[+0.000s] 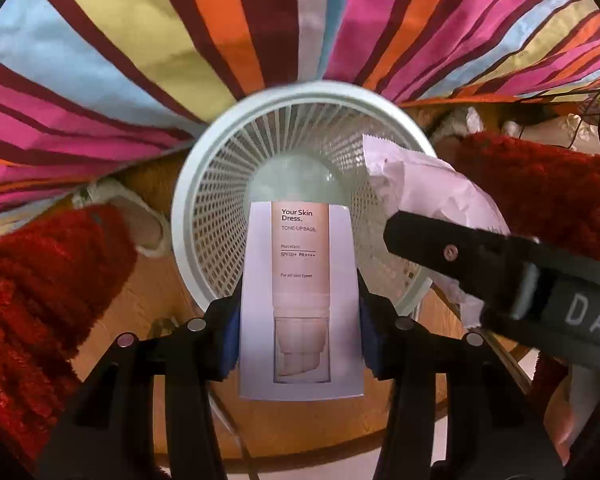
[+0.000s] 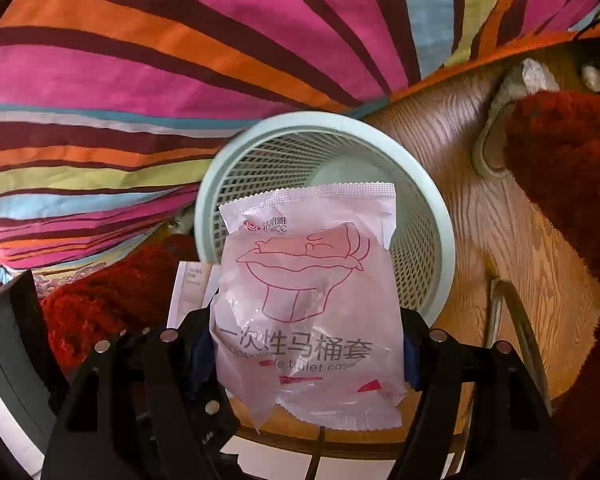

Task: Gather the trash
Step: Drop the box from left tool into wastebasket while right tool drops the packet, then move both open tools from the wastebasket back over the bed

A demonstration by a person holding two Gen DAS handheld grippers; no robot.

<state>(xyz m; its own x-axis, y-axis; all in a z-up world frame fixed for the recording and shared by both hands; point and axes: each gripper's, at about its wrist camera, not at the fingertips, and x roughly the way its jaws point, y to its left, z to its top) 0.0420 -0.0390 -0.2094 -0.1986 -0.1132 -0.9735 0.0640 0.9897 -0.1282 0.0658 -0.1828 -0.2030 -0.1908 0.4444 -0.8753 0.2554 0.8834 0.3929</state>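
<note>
The left gripper (image 1: 300,320) clamps a skincare box (image 1: 300,300) at frame centre, over the mesh wastebasket (image 1: 204,184). The right gripper (image 2: 308,352) grasps a pink toilet-cover packet (image 2: 308,300) above the same wastebasket's rim.

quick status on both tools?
Left tool: closed on the cosmetics box.
Right tool: closed on the pink toilet-cover packet.
</note>
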